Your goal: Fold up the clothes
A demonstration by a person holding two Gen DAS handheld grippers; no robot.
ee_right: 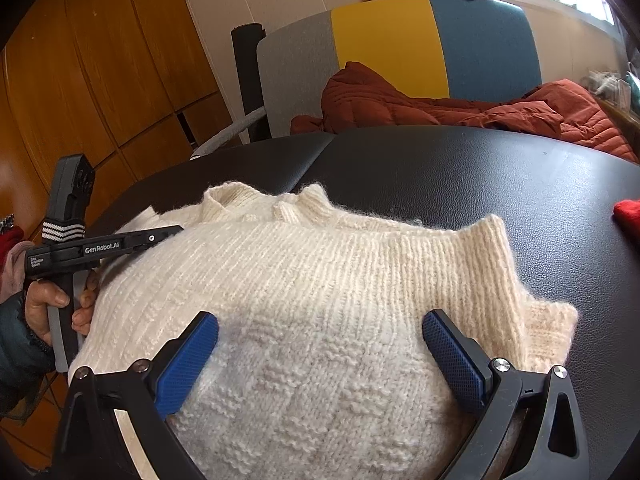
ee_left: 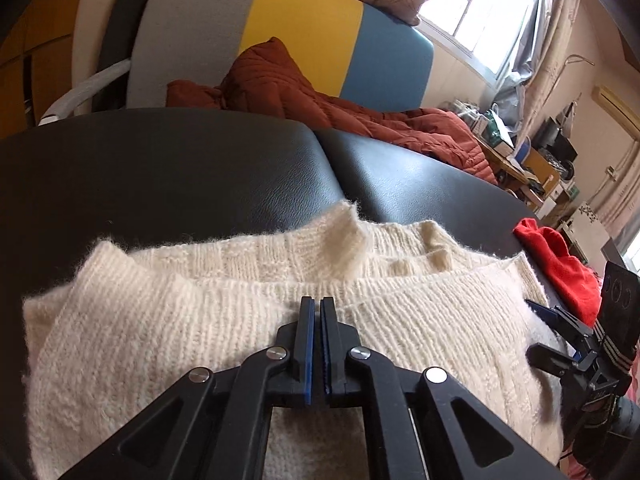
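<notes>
A cream knitted sweater (ee_left: 224, 320) (ee_right: 320, 280) lies partly folded on a black leather surface (ee_left: 160, 168) (ee_right: 480, 176). My left gripper (ee_left: 317, 305) hovers over the sweater's middle fold. Its blue pads are pressed almost together and no cloth shows between them. Seen from the right wrist, the left gripper (ee_right: 176, 229) reaches in from the left edge, held by a hand (ee_right: 44, 300). My right gripper (ee_right: 320, 332) stands wide open above the sweater's near part, a blue pad on either side. The left wrist view shows the right gripper (ee_left: 536, 320) at the sweater's right edge.
A red garment (ee_left: 560, 264) (ee_right: 628, 216) lies at the right edge of the black surface. Behind it stands a chair with a grey, yellow and blue back (ee_left: 304, 40) (ee_right: 400, 52), holding a rust quilted jacket (ee_left: 320, 96) (ee_right: 440, 104). Wooden cabinets (ee_right: 100, 80) stand to the left.
</notes>
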